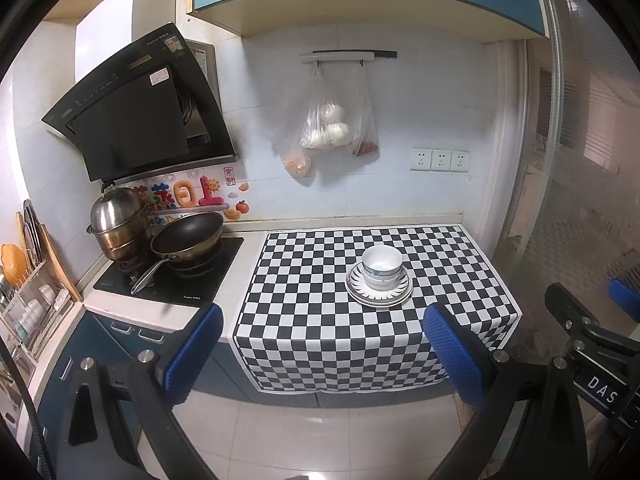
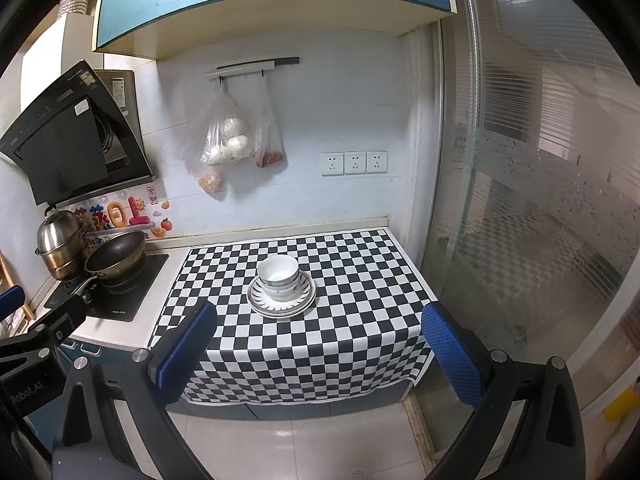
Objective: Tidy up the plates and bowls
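A: Both tools hang back off the counter, over the floor tiles. The left gripper [image 1: 320,344] has its blue pads spread wide with nothing between them.

B: Same on the other side: the right gripper [image 2: 320,344] has its jaws wide apart and empty too. From its camera the stack sits at about twelve o'clock, well clear of the fingertips.

A: And what a neat stack. White bowls [image 1: 382,267] are nested together, resting on the plates [image 1: 379,295] with the dark-rayed rim, all on the checkered cloth [image 1: 304,280]. In the left view it sits at about one o'clock, towards the right half of the cloth.

B: From the right camera the bowls [image 2: 279,276] sit dead centre on the plates [image 2: 281,305], on the cloth [image 2: 360,280] that drapes over the counter's front edge.

A: Over at nine o'clock, a frying pan [image 1: 187,237] and a steel steamer pot [image 1: 116,220] stand on the stove, well apart from the crockery.

B: Bags of food [image 2: 232,140] hang on the wall at eleven o'clock, with three sockets [image 2: 355,163] to their right.
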`<state>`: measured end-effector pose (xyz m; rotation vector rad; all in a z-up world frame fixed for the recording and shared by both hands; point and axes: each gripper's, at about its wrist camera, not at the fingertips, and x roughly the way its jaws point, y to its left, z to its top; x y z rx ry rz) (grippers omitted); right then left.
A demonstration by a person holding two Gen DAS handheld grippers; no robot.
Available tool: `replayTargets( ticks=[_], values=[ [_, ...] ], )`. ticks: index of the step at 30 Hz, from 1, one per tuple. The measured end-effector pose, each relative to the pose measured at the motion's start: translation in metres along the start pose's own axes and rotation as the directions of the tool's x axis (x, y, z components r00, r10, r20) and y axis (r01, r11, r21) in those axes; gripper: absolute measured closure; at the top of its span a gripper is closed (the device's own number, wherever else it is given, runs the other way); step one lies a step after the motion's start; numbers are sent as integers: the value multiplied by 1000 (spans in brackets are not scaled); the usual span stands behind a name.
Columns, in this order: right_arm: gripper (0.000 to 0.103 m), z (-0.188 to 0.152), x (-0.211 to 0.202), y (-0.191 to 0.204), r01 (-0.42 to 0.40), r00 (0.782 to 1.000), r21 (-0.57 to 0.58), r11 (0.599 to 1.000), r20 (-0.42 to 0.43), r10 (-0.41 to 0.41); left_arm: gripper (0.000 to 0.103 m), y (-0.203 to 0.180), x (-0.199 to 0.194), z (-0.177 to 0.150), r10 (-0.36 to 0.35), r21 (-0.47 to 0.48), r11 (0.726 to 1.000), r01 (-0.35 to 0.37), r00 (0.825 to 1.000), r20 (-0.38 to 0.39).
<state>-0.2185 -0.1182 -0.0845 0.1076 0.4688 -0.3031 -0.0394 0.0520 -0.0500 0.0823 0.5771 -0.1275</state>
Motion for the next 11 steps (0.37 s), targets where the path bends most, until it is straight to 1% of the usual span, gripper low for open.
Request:
replayTargets(
  ticks=[6, 10, 11],
  values=[
    [0, 2, 0, -1, 5, 1000, -1, 1000, 2, -5, 0, 0, 2, 2, 0, -2, 1000, 0, 1000, -4],
    [0, 3, 0, 0, 9, 1000, 0, 1000, 1, -9, 0, -1, 1, 2, 25, 9, 1000, -25, 1000, 6],
    [0, 3, -1, 0, 9, 1000, 1, 1000, 1, -9, 0, -1, 0, 2, 22, 9, 1000, -23, 1000, 6]
  ],
)
